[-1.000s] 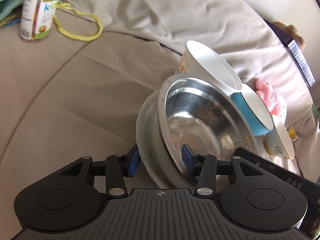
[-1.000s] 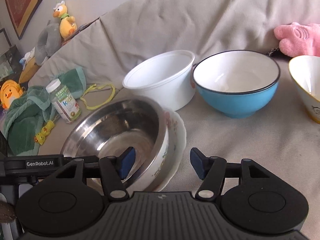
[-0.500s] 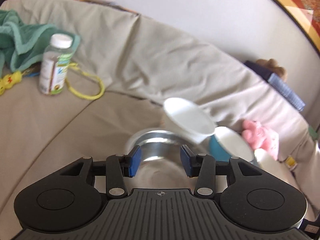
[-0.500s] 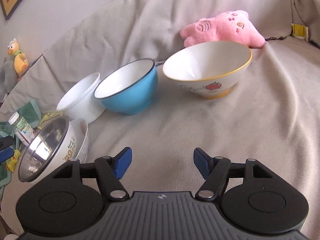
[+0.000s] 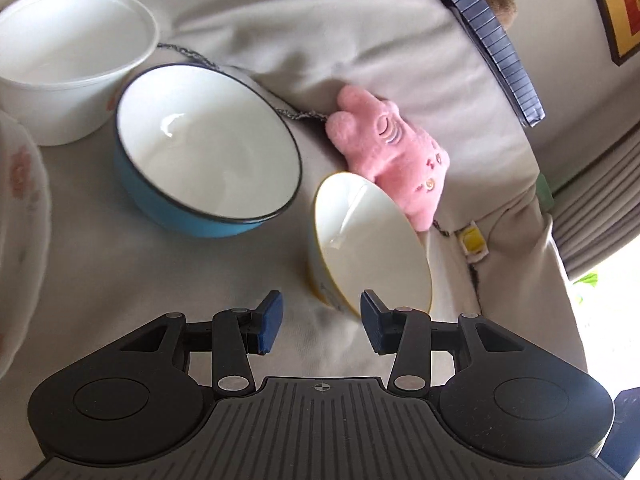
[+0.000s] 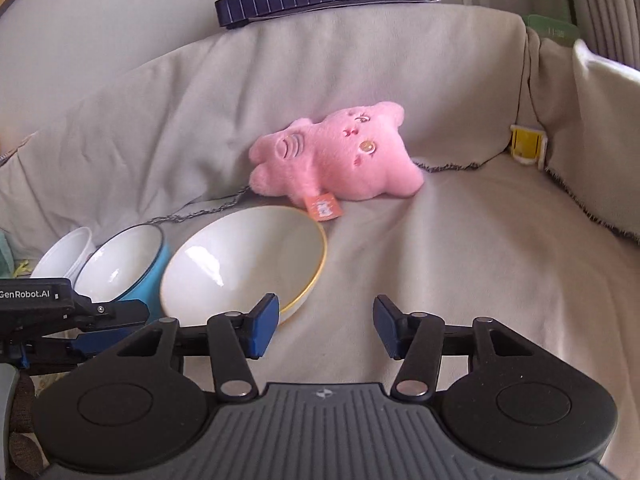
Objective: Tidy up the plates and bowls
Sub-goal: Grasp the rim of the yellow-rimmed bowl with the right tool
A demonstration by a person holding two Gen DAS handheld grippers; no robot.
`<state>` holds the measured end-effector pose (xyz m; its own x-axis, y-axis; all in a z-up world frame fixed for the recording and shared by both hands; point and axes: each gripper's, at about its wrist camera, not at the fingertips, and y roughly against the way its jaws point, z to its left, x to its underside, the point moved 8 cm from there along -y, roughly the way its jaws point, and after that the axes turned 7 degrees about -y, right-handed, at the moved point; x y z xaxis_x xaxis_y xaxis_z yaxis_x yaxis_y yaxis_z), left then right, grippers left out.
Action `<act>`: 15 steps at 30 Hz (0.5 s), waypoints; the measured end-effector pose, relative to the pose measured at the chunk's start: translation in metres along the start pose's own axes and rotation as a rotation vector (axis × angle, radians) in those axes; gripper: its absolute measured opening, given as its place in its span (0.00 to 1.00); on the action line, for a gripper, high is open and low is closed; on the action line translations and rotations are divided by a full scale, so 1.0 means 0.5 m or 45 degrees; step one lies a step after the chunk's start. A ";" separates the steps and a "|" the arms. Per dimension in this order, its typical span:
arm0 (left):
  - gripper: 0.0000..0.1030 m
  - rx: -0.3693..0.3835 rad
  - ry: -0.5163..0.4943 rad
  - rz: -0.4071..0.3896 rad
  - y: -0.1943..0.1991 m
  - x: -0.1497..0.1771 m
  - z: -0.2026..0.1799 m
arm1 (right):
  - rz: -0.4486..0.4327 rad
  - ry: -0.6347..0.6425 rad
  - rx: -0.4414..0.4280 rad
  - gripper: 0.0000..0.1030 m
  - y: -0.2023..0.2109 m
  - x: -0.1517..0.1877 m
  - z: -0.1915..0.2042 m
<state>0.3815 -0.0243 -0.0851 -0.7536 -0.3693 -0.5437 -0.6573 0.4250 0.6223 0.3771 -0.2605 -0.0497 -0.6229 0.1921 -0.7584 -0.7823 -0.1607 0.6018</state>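
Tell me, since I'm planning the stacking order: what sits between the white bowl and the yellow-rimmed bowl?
The blue bowl sits between the white bowl and the yellow-rimmed bowl, clearest in the left wrist view.

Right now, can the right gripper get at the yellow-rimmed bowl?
Probably yes. The yellow-rimmed bowl lies just ahead-left of the right gripper, whose closing fingers hold nothing. Only the left gripper crowds its left side; the pink plush lies behind.

Both my wrist cameras look forward and down, close over the sofa. They share the yellow-rimmed bowl (image 5: 372,240) (image 6: 244,260) and pink plush toy (image 5: 396,156) (image 6: 336,156).
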 end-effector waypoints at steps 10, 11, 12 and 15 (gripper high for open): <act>0.45 -0.156 -0.150 0.023 -0.132 -0.036 -0.029 | 0.150 -0.123 -0.190 0.51 -0.213 -0.046 0.006; 0.45 -0.157 -0.152 0.036 -0.143 -0.033 -0.024 | 0.173 -0.132 -0.214 0.49 -0.224 -0.042 0.009; 0.45 -0.155 -0.156 0.052 -0.152 -0.030 -0.020 | 0.196 -0.132 -0.246 0.46 -0.230 -0.038 0.016; 0.32 -0.131 -0.165 0.089 -0.168 -0.022 -0.009 | 0.217 -0.107 -0.292 0.38 -0.224 -0.024 0.038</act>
<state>0.4450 -0.0596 -0.1287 -0.7953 -0.2297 -0.5609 -0.6051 0.3569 0.7117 0.4720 -0.2265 -0.1033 -0.7508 0.2219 -0.6221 -0.6507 -0.4099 0.6392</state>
